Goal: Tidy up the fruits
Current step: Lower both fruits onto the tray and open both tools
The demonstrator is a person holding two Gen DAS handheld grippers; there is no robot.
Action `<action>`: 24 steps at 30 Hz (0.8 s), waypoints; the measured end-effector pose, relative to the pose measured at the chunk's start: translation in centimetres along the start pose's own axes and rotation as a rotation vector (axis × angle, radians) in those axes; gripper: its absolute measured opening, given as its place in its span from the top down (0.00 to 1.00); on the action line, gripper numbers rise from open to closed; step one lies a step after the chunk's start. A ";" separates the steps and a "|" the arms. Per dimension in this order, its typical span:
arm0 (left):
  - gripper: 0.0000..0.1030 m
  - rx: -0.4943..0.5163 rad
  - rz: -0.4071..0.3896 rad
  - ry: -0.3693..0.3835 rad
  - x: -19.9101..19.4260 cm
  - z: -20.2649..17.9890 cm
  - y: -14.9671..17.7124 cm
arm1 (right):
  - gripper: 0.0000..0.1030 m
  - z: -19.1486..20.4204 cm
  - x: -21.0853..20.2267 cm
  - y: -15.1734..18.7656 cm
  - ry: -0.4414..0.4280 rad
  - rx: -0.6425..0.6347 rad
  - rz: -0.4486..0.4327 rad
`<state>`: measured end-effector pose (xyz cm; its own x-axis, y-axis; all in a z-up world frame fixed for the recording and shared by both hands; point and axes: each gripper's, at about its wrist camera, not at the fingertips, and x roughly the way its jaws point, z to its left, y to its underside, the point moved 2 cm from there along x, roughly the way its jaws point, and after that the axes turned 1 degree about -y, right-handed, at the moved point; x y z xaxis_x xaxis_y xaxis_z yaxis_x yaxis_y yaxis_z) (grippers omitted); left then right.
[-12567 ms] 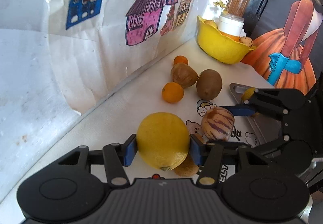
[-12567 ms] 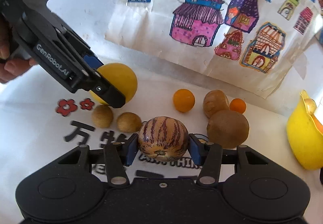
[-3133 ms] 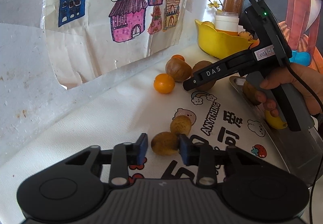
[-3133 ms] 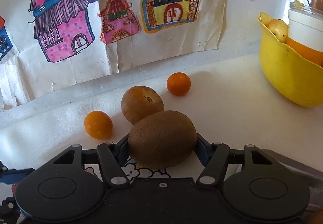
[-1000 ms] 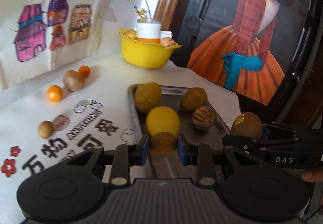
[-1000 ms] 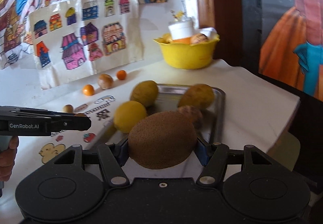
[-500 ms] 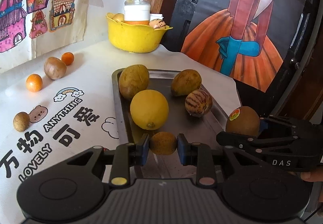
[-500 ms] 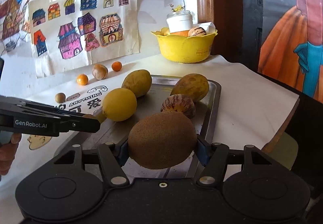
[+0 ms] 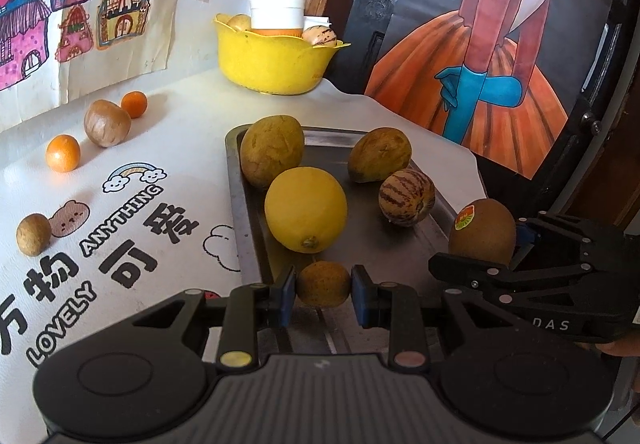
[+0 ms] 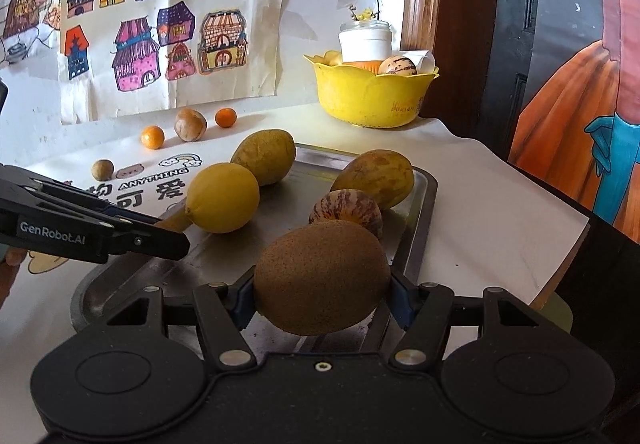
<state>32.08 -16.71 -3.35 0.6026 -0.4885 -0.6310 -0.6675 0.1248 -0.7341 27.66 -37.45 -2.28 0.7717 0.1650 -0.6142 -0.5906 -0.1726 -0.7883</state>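
Striped fruit partly hidden behind the held kiwi

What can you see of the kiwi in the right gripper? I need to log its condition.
The kiwi is an egg-shaped, brown, finely fuzzy fruit, whole and unbruised where visible, with a small red-and-green sticker at one end. It lies sideways, clamped between the pads of the right gripper, held above the near end of the metal tray.

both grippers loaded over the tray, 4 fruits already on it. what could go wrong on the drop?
1. The kiwi is held near the metal tray's right rim; released there, it may roll off.
2. The small brown fruit sits just before the yellow lemon; dropped, it may knock it.
3. Both grippers crowd the near end and may collide.
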 end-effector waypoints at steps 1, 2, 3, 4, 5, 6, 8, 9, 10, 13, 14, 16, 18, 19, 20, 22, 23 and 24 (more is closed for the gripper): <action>0.69 -0.003 0.001 0.000 0.0 0.1 0.0 | 0.37 0.0 0.1 0.0 0.002 -0.006 0.002; 0.69 -0.006 0.002 0.001 0.1 0.2 0.0 | 0.37 0.0 0.3 0.0 0.004 -0.013 0.004; 0.69 -0.010 0.004 0.002 0.1 0.2 0.0 | 0.37 0.0 0.4 0.0 0.007 -0.021 0.005; 0.69 -0.011 0.005 0.002 0.2 0.3 -0.1 | 0.37 0.0 0.5 0.0 0.010 -0.029 0.005; 0.69 -0.012 0.006 0.002 0.3 0.3 -0.1 | 0.37 0.0 0.7 0.0 0.013 -0.034 0.006; 0.69 -0.011 0.006 0.002 0.3 0.4 -0.1 | 0.37 0.0 0.8 0.0 0.015 -0.037 0.006; 0.69 -0.013 0.005 0.002 0.4 0.4 -0.1 | 0.37 -0.1 1.0 0.0 0.016 -0.038 0.008; 0.69 -0.014 0.005 0.002 0.4 0.4 -0.1 | 0.37 -0.2 1.1 0.1 0.017 -0.039 0.009; 0.69 -0.016 0.005 0.001 0.5 0.4 -0.1 | 0.37 -0.2 1.1 0.1 0.017 -0.043 0.006; 0.69 -0.019 0.008 0.002 0.7 0.5 -0.1 | 0.37 -0.2 1.2 0.1 0.021 -0.051 0.003; 0.69 -0.020 0.009 0.001 0.7 0.5 -0.1 | 0.37 -0.1 1.2 0.1 0.022 -0.053 0.002; 0.69 -0.023 0.011 0.000 0.9 0.6 0.0 | 0.37 0.0 1.3 0.2 0.024 -0.061 0.000; 0.69 -0.025 0.012 -0.001 0.9 0.6 0.0 | 0.37 0.1 1.4 0.2 0.026 -0.067 -0.001; 0.69 -0.027 0.013 -0.002 0.9 0.7 0.0 | 0.37 0.1 1.4 0.2 0.025 -0.068 -0.001; 0.69 -0.028 0.012 -0.001 1.0 0.7 0.0 | 0.37 0.1 1.4 0.2 0.024 -0.069 0.000; 0.69 -0.027 0.012 -0.002 1.0 0.6 0.0 | 0.37 0.1 1.5 0.3 0.020 -0.070 0.003; 0.69 -0.027 0.011 -0.001 0.9 0.7 0.0 | 0.37 0.2 1.6 0.3 0.020 -0.070 0.004; 0.69 -0.026 0.011 -0.001 0.9 0.6 0.0 | 0.37 0.2 1.6 0.3 0.019 -0.071 0.004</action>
<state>32.90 -16.61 -4.11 0.5954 -0.4860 -0.6397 -0.6856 0.1076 -0.7199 28.66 -37.07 -3.52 0.7739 0.1456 -0.6163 -0.5763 -0.2415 -0.7807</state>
